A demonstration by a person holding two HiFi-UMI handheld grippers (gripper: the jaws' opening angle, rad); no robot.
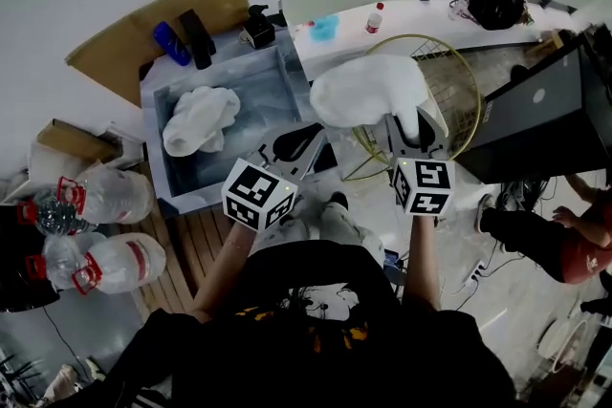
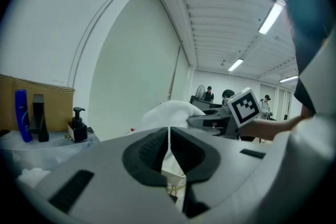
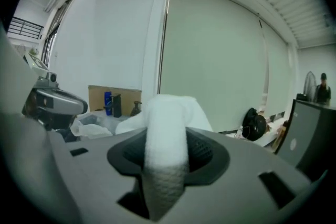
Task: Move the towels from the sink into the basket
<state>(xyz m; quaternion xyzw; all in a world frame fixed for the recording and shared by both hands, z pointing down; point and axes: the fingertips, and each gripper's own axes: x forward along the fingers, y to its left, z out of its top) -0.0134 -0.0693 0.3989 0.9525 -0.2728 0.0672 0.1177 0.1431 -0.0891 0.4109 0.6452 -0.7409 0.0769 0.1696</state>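
Note:
One white towel [image 1: 199, 118] lies crumpled in the grey sink [image 1: 158, 100] at the left. My right gripper [image 1: 404, 122] is shut on a second white towel [image 1: 366, 91], held up over the near rim of the gold wire basket [image 1: 463, 62]. In the right gripper view the towel [image 3: 167, 128] fills the gap between the jaws of the gripper [image 3: 167, 152] and bulges above them. My left gripper [image 1: 298, 141] hovers between sink and basket with its jaws together and nothing in them [image 2: 169, 150]. From it I see the held towel [image 2: 167, 112] just ahead.
A blue bottle [image 1: 170, 43], a black bottle [image 1: 198, 38] and a pump dispenser [image 1: 256, 26] stand behind the sink. Large water jugs [image 1: 113, 196] lie on the floor at left. A dark cabinet [image 1: 555, 100] and a seated person [image 1: 559, 239] are at right.

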